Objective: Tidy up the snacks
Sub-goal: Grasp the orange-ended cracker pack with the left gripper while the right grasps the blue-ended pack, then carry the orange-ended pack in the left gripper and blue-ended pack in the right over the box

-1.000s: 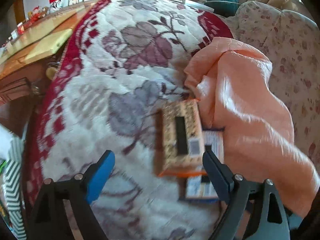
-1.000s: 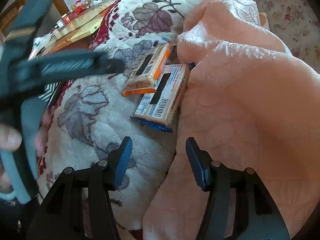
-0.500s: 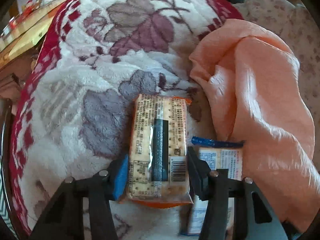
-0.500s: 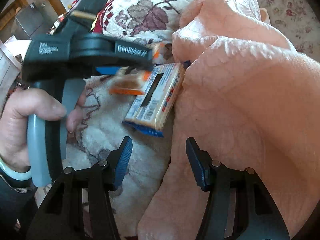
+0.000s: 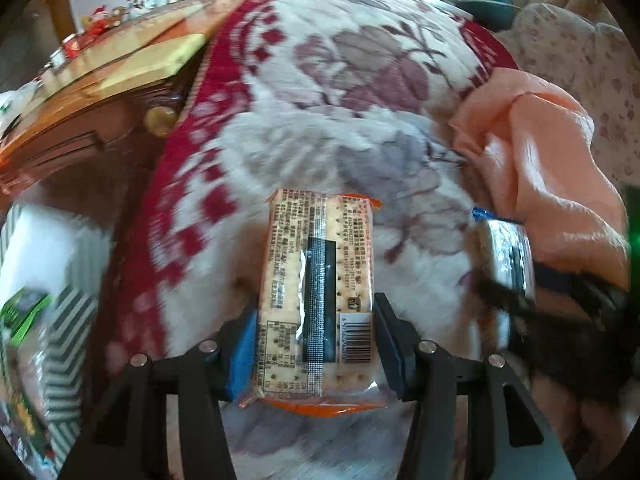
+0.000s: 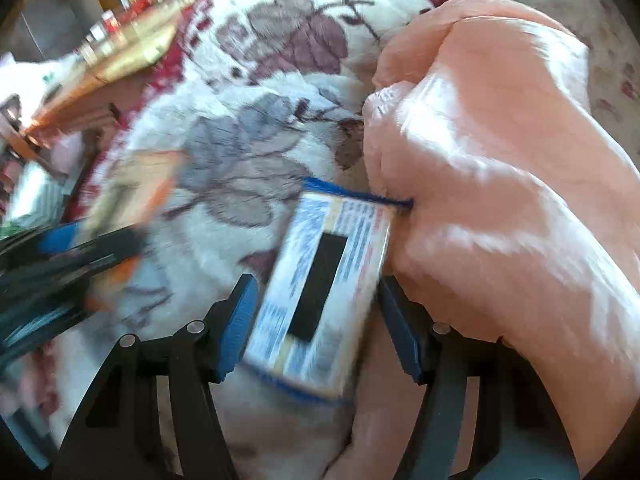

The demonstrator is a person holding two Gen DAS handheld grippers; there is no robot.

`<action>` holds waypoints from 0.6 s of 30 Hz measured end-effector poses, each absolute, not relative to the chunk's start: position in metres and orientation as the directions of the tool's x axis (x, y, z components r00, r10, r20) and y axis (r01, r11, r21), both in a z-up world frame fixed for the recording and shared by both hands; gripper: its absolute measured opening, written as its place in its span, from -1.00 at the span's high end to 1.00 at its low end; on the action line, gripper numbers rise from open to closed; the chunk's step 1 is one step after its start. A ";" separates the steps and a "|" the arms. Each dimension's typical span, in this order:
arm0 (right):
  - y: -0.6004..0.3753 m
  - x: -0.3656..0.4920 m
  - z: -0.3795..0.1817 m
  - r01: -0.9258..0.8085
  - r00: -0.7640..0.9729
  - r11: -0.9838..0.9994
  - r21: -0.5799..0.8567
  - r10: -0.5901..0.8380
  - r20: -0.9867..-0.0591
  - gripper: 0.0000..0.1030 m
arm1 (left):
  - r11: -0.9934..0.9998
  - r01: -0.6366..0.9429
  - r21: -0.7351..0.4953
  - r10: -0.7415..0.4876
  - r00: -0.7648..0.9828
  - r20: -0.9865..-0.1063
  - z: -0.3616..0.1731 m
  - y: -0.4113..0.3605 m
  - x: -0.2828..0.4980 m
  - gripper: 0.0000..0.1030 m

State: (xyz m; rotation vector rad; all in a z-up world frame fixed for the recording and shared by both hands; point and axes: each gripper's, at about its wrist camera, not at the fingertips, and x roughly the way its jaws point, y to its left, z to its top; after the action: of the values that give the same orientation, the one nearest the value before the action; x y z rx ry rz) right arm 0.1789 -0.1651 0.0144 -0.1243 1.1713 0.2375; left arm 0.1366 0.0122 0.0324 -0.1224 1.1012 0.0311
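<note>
An orange-edged cracker packet (image 5: 316, 280) sits lengthwise in my left gripper (image 5: 316, 320), whose pads press on its two long sides, above the floral blanket (image 5: 360, 80). A blue-edged cracker packet (image 6: 320, 276) lies on the blanket against the peach cloth (image 6: 500, 160). My right gripper (image 6: 318, 304) straddles it; its jaws are opening, with a small gap on each side of the packet. In the left wrist view the blue packet (image 5: 508, 256) shows at the right with the right gripper blurred around it. The right wrist view shows the orange packet (image 6: 132, 188) blurred at the left.
A wooden table (image 5: 100, 80) with small items stands at the far left of the blanket. A striped bag (image 5: 60, 340) holding packets sits at the lower left. A flowered sofa back (image 5: 580, 60) rises at the far right, behind the bunched peach cloth.
My left gripper shut on the orange packet and carried it left, away from the blue one. My right gripper came down around the blue packet and its jaws widened.
</note>
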 end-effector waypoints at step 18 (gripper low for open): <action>-0.156 0.121 0.036 -0.378 0.352 0.917 0.130 0.272 -0.896 -0.07 | 0.988 -0.146 -0.045 0.033 0.492 -0.870 0.038 0.028 0.063 -0.08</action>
State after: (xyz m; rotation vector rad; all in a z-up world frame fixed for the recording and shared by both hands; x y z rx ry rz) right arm 0.1208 -0.1559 0.0358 -0.1053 1.1360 0.4216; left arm 0.0628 0.0281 0.0384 -0.1180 1.0510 0.1086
